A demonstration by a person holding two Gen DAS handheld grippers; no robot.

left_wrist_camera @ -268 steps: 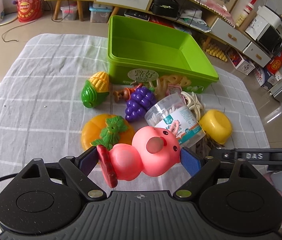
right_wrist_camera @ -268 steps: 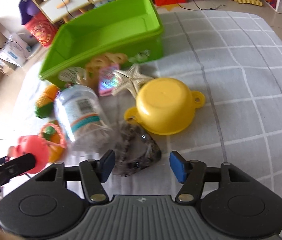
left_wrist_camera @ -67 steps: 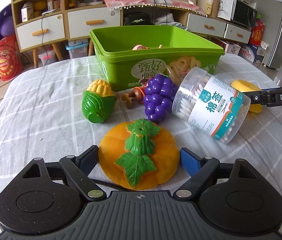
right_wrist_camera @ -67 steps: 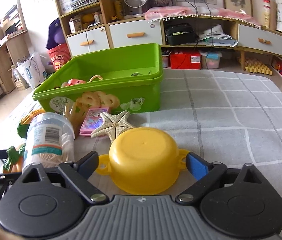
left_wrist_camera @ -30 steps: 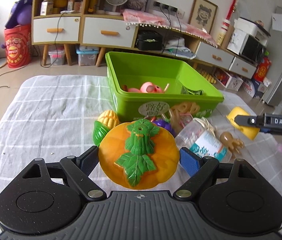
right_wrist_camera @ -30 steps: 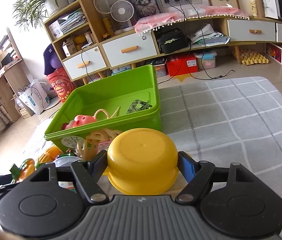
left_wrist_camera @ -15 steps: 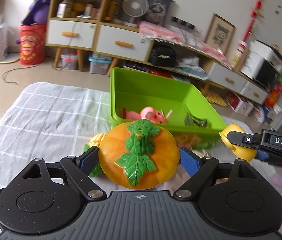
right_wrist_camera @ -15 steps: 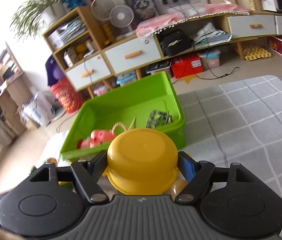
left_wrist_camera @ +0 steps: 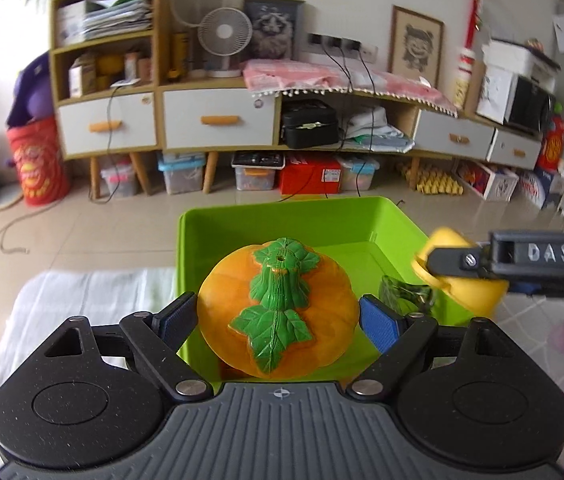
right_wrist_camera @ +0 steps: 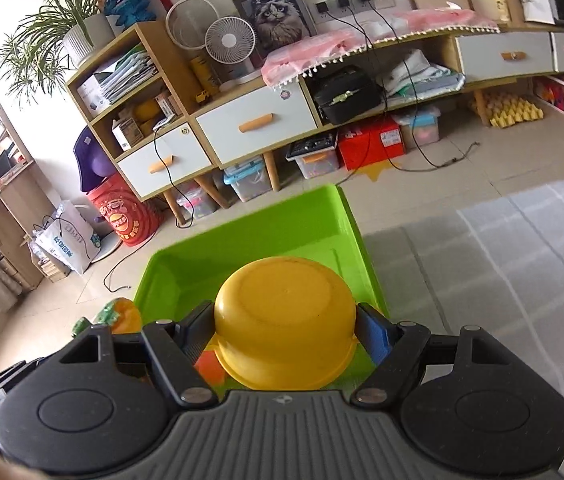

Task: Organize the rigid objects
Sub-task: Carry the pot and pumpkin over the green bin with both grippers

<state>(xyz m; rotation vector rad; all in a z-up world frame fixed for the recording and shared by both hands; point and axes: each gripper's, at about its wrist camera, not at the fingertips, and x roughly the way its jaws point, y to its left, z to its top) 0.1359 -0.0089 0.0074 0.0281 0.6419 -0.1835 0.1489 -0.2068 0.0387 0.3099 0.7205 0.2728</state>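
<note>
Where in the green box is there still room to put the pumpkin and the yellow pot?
The far half of the green plastic bin shows bare floor up to its back wall. The near right corner holds a dark green clear piece. The left gripper holds the orange toy pumpkin and the right gripper holds the upside-down yellow toy pot above the bin, hiding its near floor.

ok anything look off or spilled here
Nothing stands out. The left claw holds the pumpkin over the green bin, the right claw holds the yellow pot upside down over it, and nothing looks spilled.
</note>
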